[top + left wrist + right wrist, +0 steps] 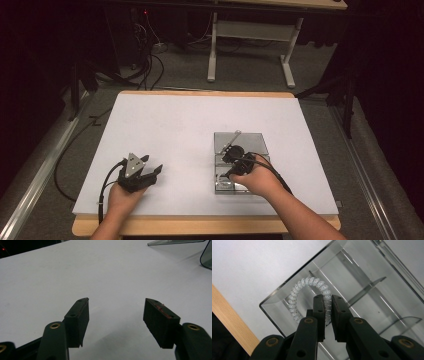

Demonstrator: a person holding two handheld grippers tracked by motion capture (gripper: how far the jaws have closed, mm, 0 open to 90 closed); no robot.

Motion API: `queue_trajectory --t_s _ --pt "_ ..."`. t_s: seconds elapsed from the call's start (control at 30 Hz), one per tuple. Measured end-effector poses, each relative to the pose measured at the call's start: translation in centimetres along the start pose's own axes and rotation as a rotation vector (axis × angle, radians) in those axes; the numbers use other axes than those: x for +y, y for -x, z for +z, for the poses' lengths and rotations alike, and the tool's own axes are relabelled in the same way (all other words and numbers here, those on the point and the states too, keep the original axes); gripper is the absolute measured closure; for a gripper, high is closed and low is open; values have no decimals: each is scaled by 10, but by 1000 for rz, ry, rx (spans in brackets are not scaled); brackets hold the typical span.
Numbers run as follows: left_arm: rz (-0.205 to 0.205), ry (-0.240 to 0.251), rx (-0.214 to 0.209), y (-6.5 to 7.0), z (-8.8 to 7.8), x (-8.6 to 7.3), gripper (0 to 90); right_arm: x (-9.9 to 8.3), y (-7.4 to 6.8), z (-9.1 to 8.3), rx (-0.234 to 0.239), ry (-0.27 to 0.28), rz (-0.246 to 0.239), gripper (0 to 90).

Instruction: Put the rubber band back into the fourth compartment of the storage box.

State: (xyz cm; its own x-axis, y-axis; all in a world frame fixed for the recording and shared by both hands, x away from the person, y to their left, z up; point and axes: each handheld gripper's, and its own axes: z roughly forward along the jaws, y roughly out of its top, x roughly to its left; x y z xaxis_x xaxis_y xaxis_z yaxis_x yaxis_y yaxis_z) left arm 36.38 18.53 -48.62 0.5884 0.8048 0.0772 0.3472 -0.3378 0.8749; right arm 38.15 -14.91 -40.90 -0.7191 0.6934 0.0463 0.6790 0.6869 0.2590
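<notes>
A white spiral coil ring [300,287] hangs in the near end compartment of a clear plastic box [362,272]. My right gripper [327,300] reaches down into that compartment, its jaws almost together and shut on one side of the ring. In the high view this gripper [226,176] is over the near end of the box [260,145], held by the person's right hand. My left gripper [152,172] rests low over the white table top at front left, open, with nothing between its fingers [80,312].
The box has several divided compartments and a clear lid [240,141] lying open on its far side. The table's wooden front edge [229,322] is close to the box. White table surface [100,272] stretches ahead of the left gripper.
</notes>
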Motion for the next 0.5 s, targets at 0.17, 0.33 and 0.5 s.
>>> queue_trajectory --t_s 0.17,0.33,0.5 --pt "0 1 -1 0 0 0 381 1 -2 8 12 -14 -4 828" --pt "1 1 -1 0 0 0 381 1 -4 11 5 -18 -22 827" --pt "0 0 -2 0 0 0 381 1 -4 11 -3 -22 -19 821"
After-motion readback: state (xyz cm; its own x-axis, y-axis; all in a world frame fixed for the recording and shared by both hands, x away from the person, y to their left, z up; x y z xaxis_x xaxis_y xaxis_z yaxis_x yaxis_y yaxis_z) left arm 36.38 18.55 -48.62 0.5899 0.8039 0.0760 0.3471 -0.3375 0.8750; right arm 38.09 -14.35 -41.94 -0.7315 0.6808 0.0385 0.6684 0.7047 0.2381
